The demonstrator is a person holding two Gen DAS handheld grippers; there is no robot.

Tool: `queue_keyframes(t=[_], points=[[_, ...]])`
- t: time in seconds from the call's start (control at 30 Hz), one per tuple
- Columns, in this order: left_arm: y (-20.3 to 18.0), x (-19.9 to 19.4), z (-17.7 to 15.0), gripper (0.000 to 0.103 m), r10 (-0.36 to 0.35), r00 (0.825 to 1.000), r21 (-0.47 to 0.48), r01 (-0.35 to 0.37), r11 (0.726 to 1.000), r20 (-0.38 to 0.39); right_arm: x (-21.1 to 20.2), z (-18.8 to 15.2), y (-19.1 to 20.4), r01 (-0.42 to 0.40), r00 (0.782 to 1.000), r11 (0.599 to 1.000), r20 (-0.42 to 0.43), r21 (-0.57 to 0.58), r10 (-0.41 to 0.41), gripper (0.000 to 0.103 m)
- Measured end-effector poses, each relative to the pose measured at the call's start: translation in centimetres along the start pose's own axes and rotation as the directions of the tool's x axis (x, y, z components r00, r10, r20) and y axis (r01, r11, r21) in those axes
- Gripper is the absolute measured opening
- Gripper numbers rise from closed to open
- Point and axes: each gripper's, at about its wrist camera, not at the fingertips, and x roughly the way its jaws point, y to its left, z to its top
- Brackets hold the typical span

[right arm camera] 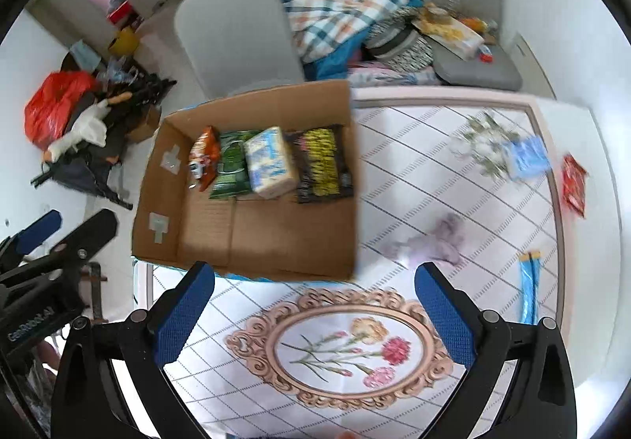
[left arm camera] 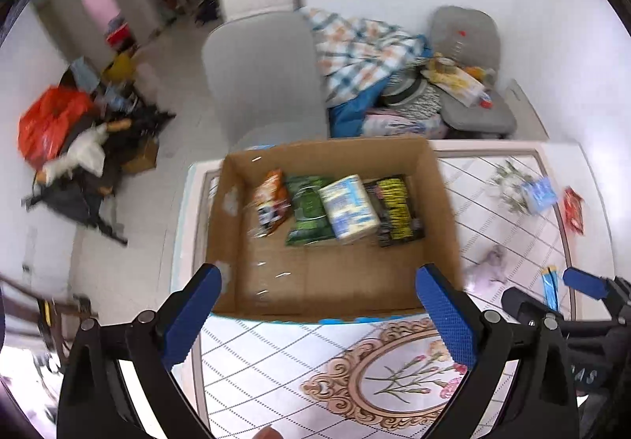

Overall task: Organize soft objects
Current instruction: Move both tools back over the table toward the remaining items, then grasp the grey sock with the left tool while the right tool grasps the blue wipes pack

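Note:
A cardboard box [left arm camera: 441,202] [right arm camera: 252,246] stands on the patterned table. Its far end holds an orange snack bag [right arm camera: 203,155], a green packet [right arm camera: 232,163], a white-blue tissue pack [right arm camera: 270,161] and a black-yellow packet [right arm camera: 321,163]. Right of the box on the table lie a lilac soft cloth [right arm camera: 434,242], a blue packet [right arm camera: 526,159], a red packet [right arm camera: 574,185] and a blue strip [right arm camera: 528,289]. My left gripper [left arm camera: 319,317] is open and empty over the box's near edge. My right gripper [right arm camera: 315,317] is open and empty above the table, near the box's front right corner.
A grey chair [right arm camera: 236,37] stands behind the box. A checked blanket [right arm camera: 339,1] and a grey cushion seat [right arm camera: 473,60] with clutter lie beyond the table. A red bag [right arm camera: 51,104] and dark clutter sit on the floor at left.

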Motion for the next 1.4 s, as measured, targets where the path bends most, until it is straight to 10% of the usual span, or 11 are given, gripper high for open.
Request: queue_keyframes(t=[0.3,0.53,0.7,0.8,0.93,1.13,1.23,1.4], points=[[-17.8,6.5,1.5,0.101,-0.125,0.973,0.302,0.181,0.936,-0.195,-0.8,-0.9,-18.0,0.123,0.992,0.965,-0.06,0.23,-0.112,0.103],[-28.1,16.6,-1.6,0.101,0.021,0.931,0.566,0.204,0.799,-0.365,0.8,-0.5,-28.1,0.19,0.979,0.932,-0.134,0.309,-0.155,0.103],[-30.5,23.0,-3.4,0.099,0.121,0.876,0.61,0.22,0.761,-0.467,3.1,0.2,-31.7,0.205,0.972,0.925,-0.178,0.319,-0.154,0.103],[-31.1,25.6,-3.9,0.085,0.145,0.845,0.592,0.228,0.773,-0.515,4.4,0.9,-33.3,0.182,0.974,0.922,-0.19,0.341,-0.122,0.103],[-30.8,26.6,-3.5,0.041,0.077,0.802,0.475,0.27,0.837,-0.592,5.9,2.7,-34.6,0.143,0.98,0.909,-0.188,0.392,-0.073,0.103],[-28.6,26.6,1.8,0.038,-0.107,0.812,0.181,0.253,0.95,-0.573,10.6,7.6,-37.7,-0.003,0.981,0.806,-0.155,0.592,0.117,0.103],[-27.0,27.9,4.1,0.038,-0.213,0.782,-0.002,0.262,0.965,-0.586,14.1,10.4,-38.9,-0.035,0.969,0.721,-0.153,0.693,0.194,0.103],[-25.4,29.7,6.1,0.038,-0.253,0.78,-0.116,0.228,0.967,-0.572,19.9,14.5,-39.9,0.033,0.952,0.632,-0.216,0.774,0.215,0.103]])
